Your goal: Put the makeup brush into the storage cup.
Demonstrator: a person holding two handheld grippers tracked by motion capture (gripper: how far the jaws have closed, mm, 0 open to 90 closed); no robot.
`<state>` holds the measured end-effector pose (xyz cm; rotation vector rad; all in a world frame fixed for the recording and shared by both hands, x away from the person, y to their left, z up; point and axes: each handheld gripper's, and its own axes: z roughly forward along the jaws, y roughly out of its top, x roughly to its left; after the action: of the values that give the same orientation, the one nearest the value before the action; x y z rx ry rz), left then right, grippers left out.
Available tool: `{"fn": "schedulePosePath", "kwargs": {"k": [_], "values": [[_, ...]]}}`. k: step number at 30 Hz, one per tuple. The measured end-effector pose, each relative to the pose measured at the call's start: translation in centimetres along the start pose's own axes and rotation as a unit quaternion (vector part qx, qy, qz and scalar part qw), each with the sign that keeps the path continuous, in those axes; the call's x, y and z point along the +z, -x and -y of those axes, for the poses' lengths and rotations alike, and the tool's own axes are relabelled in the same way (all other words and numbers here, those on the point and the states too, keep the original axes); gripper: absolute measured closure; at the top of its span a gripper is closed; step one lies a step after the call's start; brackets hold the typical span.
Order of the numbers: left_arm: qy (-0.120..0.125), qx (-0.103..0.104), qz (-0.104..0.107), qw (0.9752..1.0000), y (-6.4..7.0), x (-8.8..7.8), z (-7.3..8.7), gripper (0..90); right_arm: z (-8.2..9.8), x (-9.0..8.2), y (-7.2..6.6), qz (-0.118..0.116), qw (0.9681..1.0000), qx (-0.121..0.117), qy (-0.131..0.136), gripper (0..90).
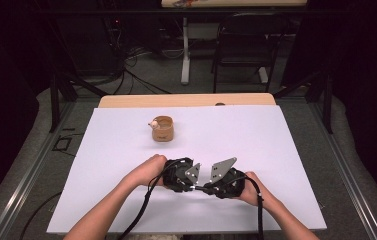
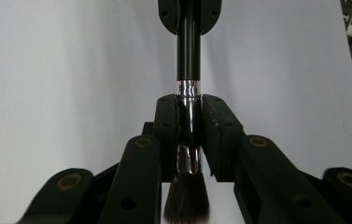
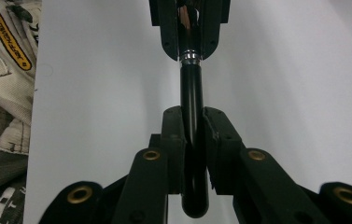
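gripping one unlabelled brush point(image 2: 188, 56), both claws point(image 2: 190, 121) point(image 3: 193, 135) clamp it.

- The high view looks forward and down from above the person's side of the white-covered table point(image 1: 276, 150). It stands far off, taking in both forearms, the left gripper point(image 1: 199, 176), the right gripper point(image 1: 209, 181) and a small round wooden cup point(image 1: 163, 128) well beyond them.
- The left gripper view rides close behind its own black jaws, facing along them over the white sheet point(image 2: 71, 70).
- The right gripper view sits equally near its own jaws, facing the opposite way.
- Both gripper views share the slim black make-up brush with a silver ferrule point(image 2: 188, 51) point(image 3: 192, 107); each shows the other gripper's jaw tips at its top edge.
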<state>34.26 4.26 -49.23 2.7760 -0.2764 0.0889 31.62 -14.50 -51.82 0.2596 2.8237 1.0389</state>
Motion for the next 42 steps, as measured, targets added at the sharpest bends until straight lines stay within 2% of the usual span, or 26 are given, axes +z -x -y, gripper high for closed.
{"fn": "schedulePosePath", "kwargs": {"k": [2, 3, 5, 6, 8, 9, 10, 11, 13, 16, 17, 19, 21, 22, 24, 26, 27, 30, 31, 32, 34, 35, 37, 39, 40, 42], "values": [[0.002, 0.001, 0.011, 0.9999, -0.1, -0.1, 0.1, 70.1, 0.0, 0.0, 0.0, 0.001, 1.0000, 0.000, 0.000, 79.1], [0.006, -0.005, 0.010, 0.9999, -0.2, 0.0, 0.1, 62.5, 0.0, -0.1, 0.0, 0.004, 1.0000, 0.002, -0.001, 79.1], [0.007, -0.008, 0.004, 0.9999, -0.1, -0.1, 0.3, 55.3, 0.1, -0.2, 0.0, 0.004, 1.0000, 0.007, 0.000, 79.1], [0.006, -0.013, 0.005, 0.9999, -0.2, -0.2, 0.4, 48.9, 0.1, -0.3, 0.1, 0.006, 1.0000, 0.004, 0.001, 79.1], [0.023, -0.033, -0.011, 0.9992, -0.2, -0.5, 0.8, 35.0, 0.1, -0.4, 0.1, 0.008, 1.0000, 0.005, 0.000, 79.1], [0.027, -0.038, -0.014, 0.9988, -0.3, -0.5, 1.0, 26.8, 0.2, -0.4, 0.1, 0.010, 0.9999, 0.008, -0.001, 79.1], [0.027, -0.038, -0.014, 0.9988, -0.3, -0.5, 1.0, 22.8, 0.2, -0.5, 0.1, 0.011, 0.9999, 0.011, -0.001, 79.1], [0.039, -0.055, -0.021, 0.9975, -0.4, -0.8, 1.6, 17.1, 0.2, -0.6, 0.1, 0.012, 0.9999, 0.010, -0.003, 79.1], [0.048, -0.071, -0.021, 0.9960, -0.5, -1.0, 2.2, 13.3, 0.3, -0.6, 0.2, 0.014, 0.9998, 0.013, 0.001, 79.1], [0.063, -0.092, -0.030, 0.9933, -0.5, -1.2, 3.1, 2.6, 0.4, -0.8, 0.2, 0.017, 0.9998, 0.014, -0.001, 79.1], [0.072, -0.102, -0.040, 0.9914, -0.4, -1.2, 3.4, 0.3, 0.4, -0.8, 0.2, 0.018, 0.9997, 0.014, -0.003, 79.1], [0.083, -0.114, -0.045, 0.9891, -0.5, -1.4, 4.0, 0.0, 0.4, -0.9, 0.2, 0.018, 0.9997, 0.013, -0.001, 79.1], [0.100, -0.127, -0.056, 0.9853, -0.5, -1.7, 4.8, 0.0, 0.5, -0.9, 0.2, 0.018, 0.9997, 0.015, -0.001, 79.1], [0.110, -0.140, -0.065, 0.9818, -0.5, -1.8, 5.1, 0.0, 0.5, -0.9, 0.2, 0.019, 0.9997, 0.015, -0.001, 79.1], [0.137, -0.157, -0.067, 0.9758, -0.5, -1.9, 5.9, 0.0, 0.5, -1.0, 0.2, 0.021, 0.9996, 0.015, -0.003, 79.1], [0.147, -0.171, -0.079, 0.9710, -0.4, -1.7, 6.5, 0.0, 0.6, -1.1, 0.2, 0.023, 0.9996, 0.016, -0.006, 79.1], [0.145, -0.175, -0.078, 0.9706, -0.3, -1.7, 6.7, 0.0, 0.7, -1.1, 0.1, 0.024, 0.9995, 0.019, -0.005, 79.1], [0.151, -0.186, -0.082, 0.9674, 0.1, -1.5, 7.2, 0.0, 0.8, -1.2, 0.2, 0.027, 0.9994, 0.022, -0.006, 79.1], [0.149, -0.188, -0.083, 0.9672, 0.3, -1.5, 7.2, 0.0, 0.9, -1.3, 0.2, 0.028, 0.9993, 0.023, -0.007, 79.1], [0.154, -0.192, -0.087, 0.9654, 0.4, -1.5, 7.3, 0.0, 0.9, -1.4, 0.3, 0.031, 0.9992, 0.023, -0.007, 79.1], [0.156, -0.198, -0.089, 0.9636, 0.6, -1.4, 7.4, 0.0, 1.0, -1.5, 0.4, 0.035, 0.9990, 0.026, -0.006, 79.1], [0.160, -0.205, -0.095, 0.9608, 0.6, -1.4, 7.5, 0.0, 1.1, -1.5, 0.4, 0.037, 0.9988, 0.030, -0.007, 79.1], [0.163, -0.214, -0.101, 0.9577, 0.7, -1.4, 7.7, 0.0, 1.2, -1.7, 0.5, 0.043, 0.9984, 0.035, -0.009, 79.1], [0.169, -0.228, -0.105, 0.9530, 0.9, -1.3, 7.9, 0.0, 1.2, -1.8, 0.5, 0.048, 0.9979, 0.044, -0.005, 79.1], [0.172, -0.230, -0.103, 0.9522, 0.9, -1.3, 8.0, 0.0, 1.2, -1.9, 0.6, 0.050, 0.9978, 0.042, -0.003, 79.1], [0.171, -0.240, -0.111, 0.9492, 1.1, -1.3, 8.1, 0.0, 1.3, -2.0, 0.6, 0.054, 0.9973, 0.050, 0.001, 79.1]]}}
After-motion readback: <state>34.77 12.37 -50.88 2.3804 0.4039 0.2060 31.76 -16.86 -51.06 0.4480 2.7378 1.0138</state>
